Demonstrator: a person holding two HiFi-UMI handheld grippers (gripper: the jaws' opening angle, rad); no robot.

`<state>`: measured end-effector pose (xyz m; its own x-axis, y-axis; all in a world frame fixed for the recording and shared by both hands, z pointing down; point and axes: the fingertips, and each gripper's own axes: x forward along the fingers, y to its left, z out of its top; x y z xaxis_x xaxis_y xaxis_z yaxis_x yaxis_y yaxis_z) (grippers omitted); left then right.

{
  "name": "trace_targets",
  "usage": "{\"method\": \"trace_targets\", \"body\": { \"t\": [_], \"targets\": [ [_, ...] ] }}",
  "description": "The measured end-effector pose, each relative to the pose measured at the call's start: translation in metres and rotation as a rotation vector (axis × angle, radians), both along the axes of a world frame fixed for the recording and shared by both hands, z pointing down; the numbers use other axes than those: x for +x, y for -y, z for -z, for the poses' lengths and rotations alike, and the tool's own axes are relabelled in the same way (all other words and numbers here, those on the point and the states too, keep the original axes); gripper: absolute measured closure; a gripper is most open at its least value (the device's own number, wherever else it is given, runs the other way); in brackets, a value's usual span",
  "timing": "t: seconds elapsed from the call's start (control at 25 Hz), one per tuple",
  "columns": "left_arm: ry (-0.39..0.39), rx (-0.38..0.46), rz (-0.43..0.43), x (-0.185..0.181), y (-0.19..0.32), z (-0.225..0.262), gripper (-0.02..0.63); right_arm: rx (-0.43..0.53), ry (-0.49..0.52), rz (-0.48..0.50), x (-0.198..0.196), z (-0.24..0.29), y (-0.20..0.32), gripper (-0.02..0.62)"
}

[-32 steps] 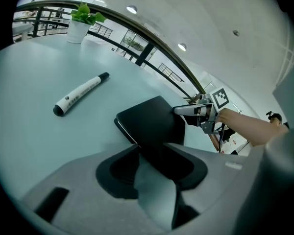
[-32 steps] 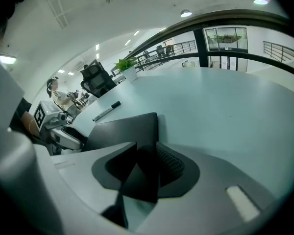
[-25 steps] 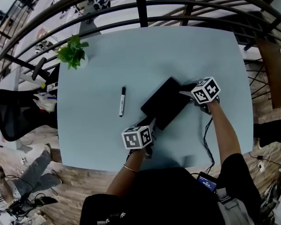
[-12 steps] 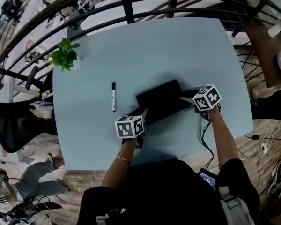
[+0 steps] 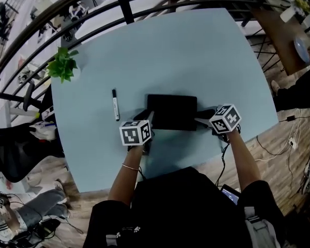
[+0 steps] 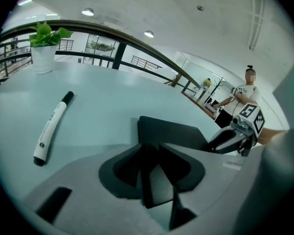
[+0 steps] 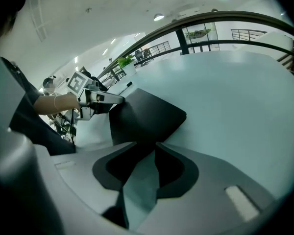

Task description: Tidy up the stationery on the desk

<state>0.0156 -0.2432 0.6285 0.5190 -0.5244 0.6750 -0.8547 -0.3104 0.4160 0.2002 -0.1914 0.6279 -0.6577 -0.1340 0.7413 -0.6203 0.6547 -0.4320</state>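
Note:
A flat black pad (image 5: 171, 111) lies square on the light blue table (image 5: 196, 50). My left gripper (image 5: 148, 119) is at its near left corner. That corner (image 6: 176, 131) sits between the jaws (image 6: 149, 148), which have just been closing and now press on it. My right gripper (image 5: 199, 120) holds the opposite end. Its jaws (image 7: 144, 148) have closed a little further on the near right corner of the pad (image 7: 142, 116). A white marker with a black cap (image 5: 115, 105) lies left of the pad, apart from it (image 6: 51, 126).
A small potted plant (image 5: 63, 66) stands at the table's far left corner. A dark curved railing (image 5: 119, 4) runs behind the table. A black chair (image 5: 15, 143) is at the left, and cables (image 5: 279, 138) lie on the wooden floor at the right.
The black pad has swung from a diagonal to square with the table. Both grippers moved with it, the right one sweeping toward me, the left one shifting slightly left.

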Motion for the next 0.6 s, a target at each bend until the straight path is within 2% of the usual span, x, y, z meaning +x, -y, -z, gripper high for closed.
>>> {"method": "trace_targets", "body": {
  "t": [0.12,0.32,0.48,0.6],
  "targets": [
    [0.022,0.029,-0.023,-0.005,0.002,0.002,0.512,-0.01,0.003,0.022,-0.011,-0.001,-0.027,0.486],
    [0.083,0.088,-0.094,-0.013,0.004,0.005,0.506,0.001,-0.019,0.086,-0.032,-0.004,-0.062,0.541],
    [0.117,0.121,-0.143,-0.016,0.005,0.006,0.5,0.001,-0.028,0.096,-0.044,-0.004,-0.074,0.543],
    [0.13,0.146,-0.166,-0.018,0.007,0.006,0.491,-0.007,-0.041,0.144,-0.053,-0.004,-0.086,0.543]
  ]
}}
